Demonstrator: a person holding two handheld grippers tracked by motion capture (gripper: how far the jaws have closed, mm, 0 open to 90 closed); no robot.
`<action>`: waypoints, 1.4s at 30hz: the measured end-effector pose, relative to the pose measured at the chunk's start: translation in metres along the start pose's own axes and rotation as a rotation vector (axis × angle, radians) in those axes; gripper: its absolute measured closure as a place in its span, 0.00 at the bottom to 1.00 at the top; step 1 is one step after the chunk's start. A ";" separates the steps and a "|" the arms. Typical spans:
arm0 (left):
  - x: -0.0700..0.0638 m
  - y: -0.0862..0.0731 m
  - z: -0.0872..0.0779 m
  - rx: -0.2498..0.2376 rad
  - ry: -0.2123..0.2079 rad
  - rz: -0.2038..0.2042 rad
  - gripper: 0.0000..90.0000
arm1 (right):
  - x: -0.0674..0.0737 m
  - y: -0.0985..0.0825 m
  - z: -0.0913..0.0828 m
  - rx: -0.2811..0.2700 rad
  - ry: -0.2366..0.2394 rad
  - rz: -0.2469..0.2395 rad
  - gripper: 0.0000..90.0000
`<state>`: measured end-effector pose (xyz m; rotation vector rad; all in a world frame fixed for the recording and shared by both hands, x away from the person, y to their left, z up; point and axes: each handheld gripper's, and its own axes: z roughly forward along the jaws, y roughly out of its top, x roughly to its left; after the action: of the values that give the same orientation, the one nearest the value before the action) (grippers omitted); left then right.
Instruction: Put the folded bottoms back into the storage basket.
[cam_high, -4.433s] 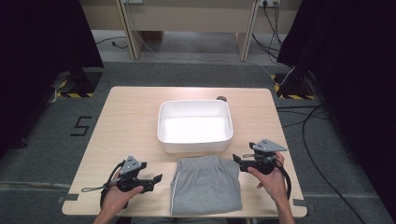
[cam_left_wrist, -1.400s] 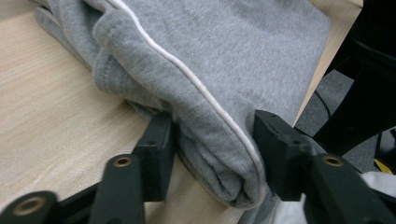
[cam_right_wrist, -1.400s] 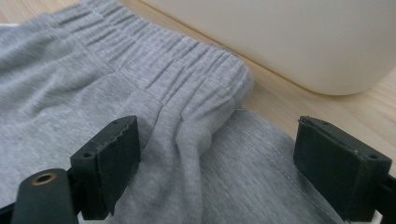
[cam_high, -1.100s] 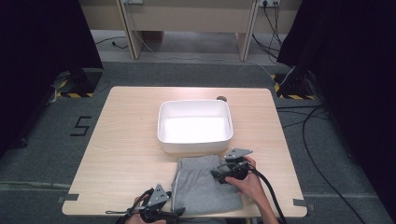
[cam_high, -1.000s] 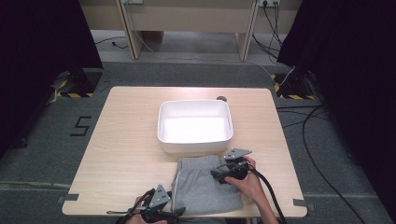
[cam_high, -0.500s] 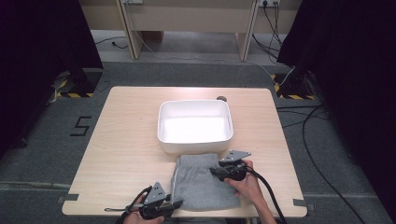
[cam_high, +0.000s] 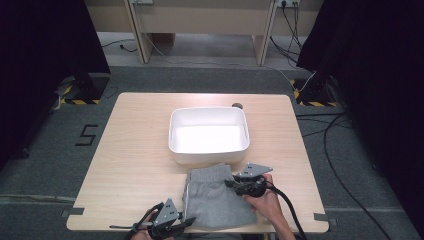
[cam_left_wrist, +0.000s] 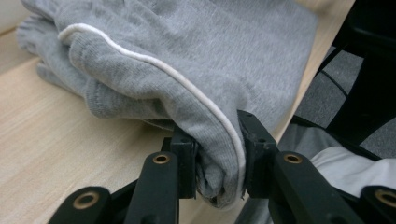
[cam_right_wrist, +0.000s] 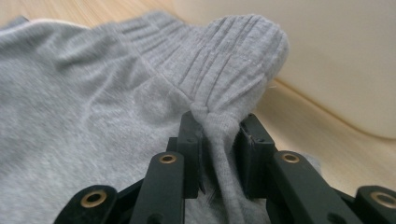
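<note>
Both jaws clamp the folded grey knit shorts (cam_high: 216, 200): left gripper (cam_left_wrist: 215, 161) at the hem, right gripper (cam_right_wrist: 219, 140) at the waistband; likely for lifting it level into the white rectangular tub (cam_high: 209, 150).

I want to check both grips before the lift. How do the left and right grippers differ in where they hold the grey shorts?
The left gripper pinches a hem with white piping at the near corner of the shorts, by the table edge. The right gripper pinches the ribbed waistband at the far corner, beside the white tub. Both have just closed and are shut on cloth.
</note>
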<state>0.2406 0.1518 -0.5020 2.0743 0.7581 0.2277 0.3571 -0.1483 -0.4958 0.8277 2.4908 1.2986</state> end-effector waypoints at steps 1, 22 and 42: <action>0.000 0.000 0.000 0.000 0.000 0.000 0.78 | 0.002 0.001 -0.003 -0.010 0.004 0.002 0.83; -0.011 0.040 -0.036 -0.082 -0.045 0.055 0.78 | 0.016 0.035 -0.052 -0.137 -0.002 -0.046 0.83; 0.002 0.086 -0.073 -0.151 -0.047 0.081 0.78 | 0.014 0.099 -0.085 -0.190 0.006 -0.105 0.83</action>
<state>0.2480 0.1671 -0.3908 1.9619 0.6106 0.2723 0.3469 -0.1541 -0.3647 0.6412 2.3349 1.4737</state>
